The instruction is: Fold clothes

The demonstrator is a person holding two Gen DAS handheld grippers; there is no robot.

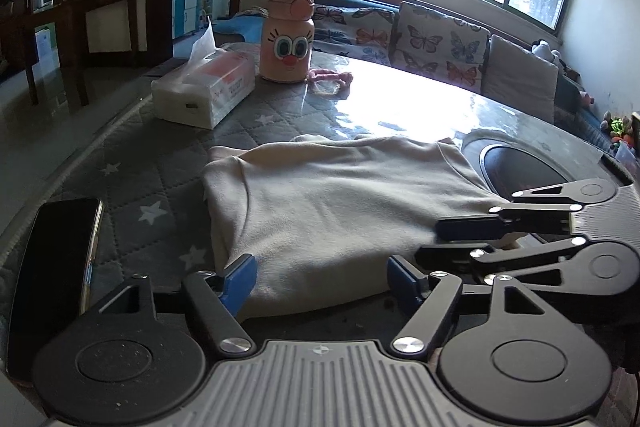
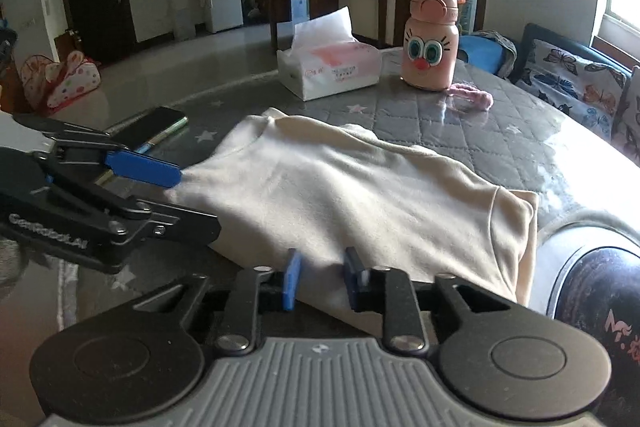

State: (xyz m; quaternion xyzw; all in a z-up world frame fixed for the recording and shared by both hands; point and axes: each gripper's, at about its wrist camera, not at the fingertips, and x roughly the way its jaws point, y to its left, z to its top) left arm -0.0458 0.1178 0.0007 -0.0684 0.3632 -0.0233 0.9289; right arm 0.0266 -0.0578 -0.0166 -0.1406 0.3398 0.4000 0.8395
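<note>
One cream garment (image 1: 332, 211) lies folded into a neat rectangle mid-table, so most folding looks done. Left gripper (image 1: 322, 279) stands wide apart at its near edge; right gripper (image 2: 320, 279) slightly apart, releasing.

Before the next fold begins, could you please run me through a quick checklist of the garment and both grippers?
1. Cream garment lies flat and folded on the table: ok.
2. Left gripper open, pads off the cloth: ok.
3. Right gripper free of the cloth: cannot tell; its jaws are narrowly apart at the near edge.
4. Phone off the garment: ok.
5. Tissue box and pink bottle stand beyond it: ok.
</note>
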